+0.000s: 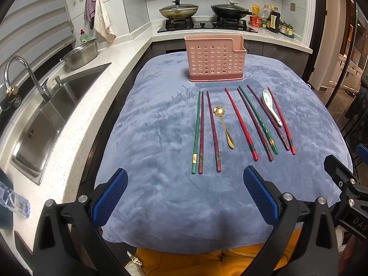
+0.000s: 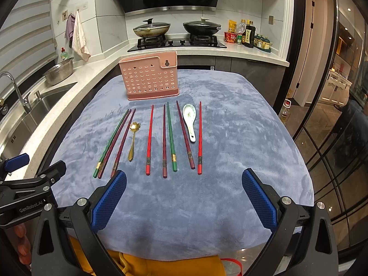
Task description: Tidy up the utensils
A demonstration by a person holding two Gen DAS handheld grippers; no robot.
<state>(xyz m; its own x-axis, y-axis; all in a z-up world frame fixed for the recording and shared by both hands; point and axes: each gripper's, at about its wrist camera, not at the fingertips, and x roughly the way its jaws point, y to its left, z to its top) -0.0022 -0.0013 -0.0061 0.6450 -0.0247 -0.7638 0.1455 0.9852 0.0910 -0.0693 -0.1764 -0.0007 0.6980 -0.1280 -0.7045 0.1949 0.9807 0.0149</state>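
A kitchen tabletop draped in blue-grey fleece holds chopsticks, two spoons and a pink perforated utensil holder. Both tongs, left and right, hover open and empty.

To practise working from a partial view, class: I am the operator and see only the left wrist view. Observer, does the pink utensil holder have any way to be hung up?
Observer: Yes. The right wrist view shows a keyhole slot in the raised corner of the pink utensil holder.
Operator: Is anything on the floor to the table's right?
Observer: A bottle of yellow liquid stands on the floor there.
Operator: Where do my left tongs sit, seen from outside?
Observer: The left tongs hover over the left edge of the blue cloth, beside the white counter.
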